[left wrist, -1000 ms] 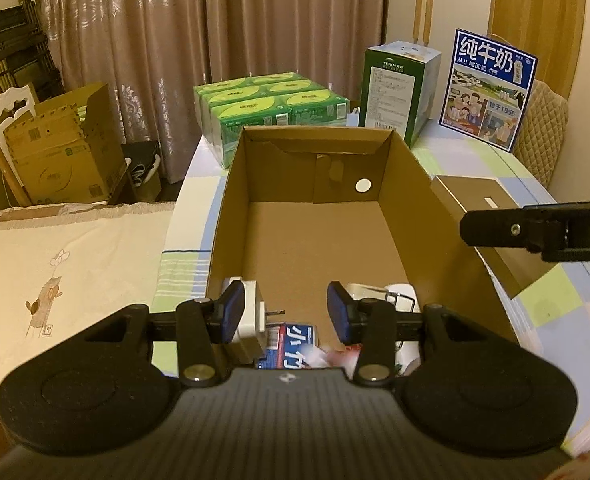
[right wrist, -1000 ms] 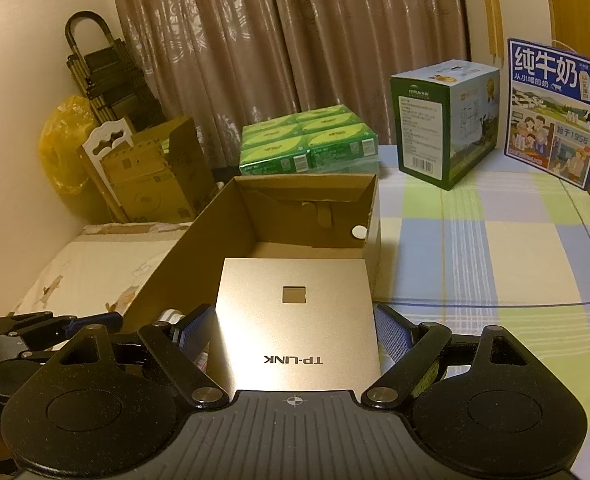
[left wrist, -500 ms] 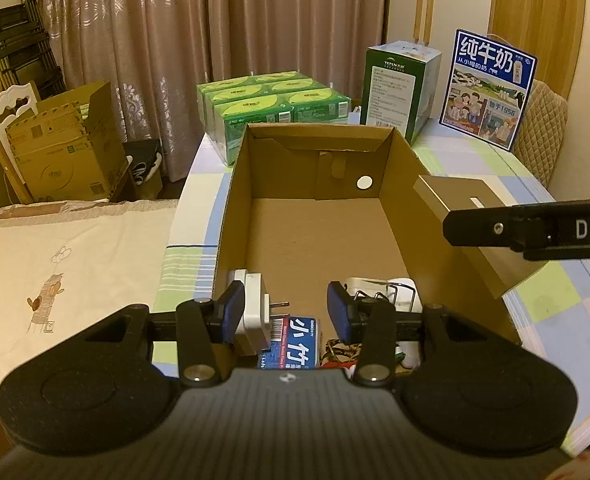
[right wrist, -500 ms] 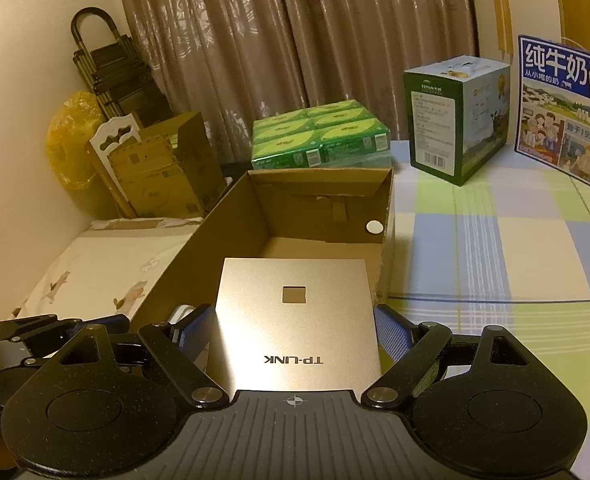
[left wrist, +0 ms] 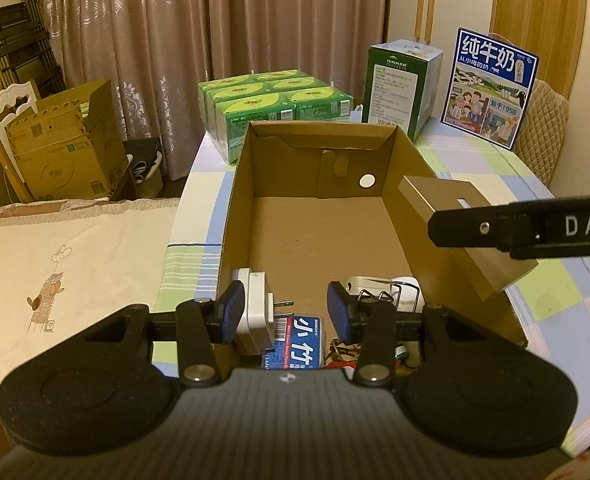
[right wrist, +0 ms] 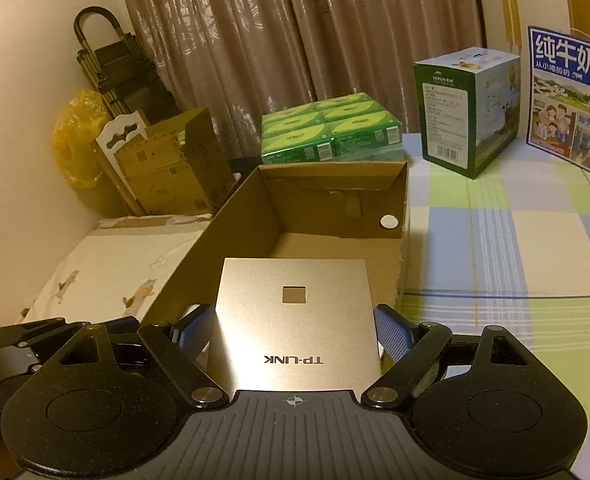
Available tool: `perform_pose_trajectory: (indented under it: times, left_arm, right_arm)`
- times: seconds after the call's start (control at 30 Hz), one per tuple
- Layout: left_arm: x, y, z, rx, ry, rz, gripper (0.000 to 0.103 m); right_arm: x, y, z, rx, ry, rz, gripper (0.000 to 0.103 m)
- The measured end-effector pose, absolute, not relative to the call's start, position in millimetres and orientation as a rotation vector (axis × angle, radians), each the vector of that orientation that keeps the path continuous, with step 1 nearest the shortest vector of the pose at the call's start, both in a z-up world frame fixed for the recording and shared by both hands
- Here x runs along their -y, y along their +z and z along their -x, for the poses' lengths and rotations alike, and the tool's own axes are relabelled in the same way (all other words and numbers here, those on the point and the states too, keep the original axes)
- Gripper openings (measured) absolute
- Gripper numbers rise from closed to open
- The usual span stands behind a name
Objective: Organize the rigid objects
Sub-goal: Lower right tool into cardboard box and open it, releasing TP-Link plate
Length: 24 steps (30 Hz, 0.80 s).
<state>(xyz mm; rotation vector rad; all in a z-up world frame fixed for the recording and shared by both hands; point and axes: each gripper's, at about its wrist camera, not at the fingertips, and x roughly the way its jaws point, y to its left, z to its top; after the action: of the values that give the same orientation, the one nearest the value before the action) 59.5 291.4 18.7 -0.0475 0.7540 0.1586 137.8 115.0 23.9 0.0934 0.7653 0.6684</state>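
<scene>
1. Left gripper (left wrist: 285, 312) – jaws parted, gripping nothing; a white plug (left wrist: 255, 316) lies against its left pad, at the cardboard box's (left wrist: 231, 216) near end.
2. Right gripper (right wrist: 295, 332) – pinching the flat gold TP-LINK box (right wrist: 295, 324) by its sides, above the cardboard box's right wall; open floor lies ahead-left.

Warm lamplight falls on floor-length patterned brown curtains (left wrist: 215, 40), a pale wall (right wrist: 15, 80), a wooden door (left wrist: 535, 20), a quilted chair back (left wrist: 543, 132) and a surface under checked cloth (right wrist: 515, 240).
</scene>
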Motion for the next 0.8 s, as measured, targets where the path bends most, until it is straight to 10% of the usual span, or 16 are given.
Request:
perform_pose_trajectory:
  times: [0.8]
  left_arm:
    - [-289, 22, -54, -0.74, 0.184, 0.055, 0.064]
  right_arm:
    - [-95, 28, -132, -0.781, 0.639, -0.147, 0.086]
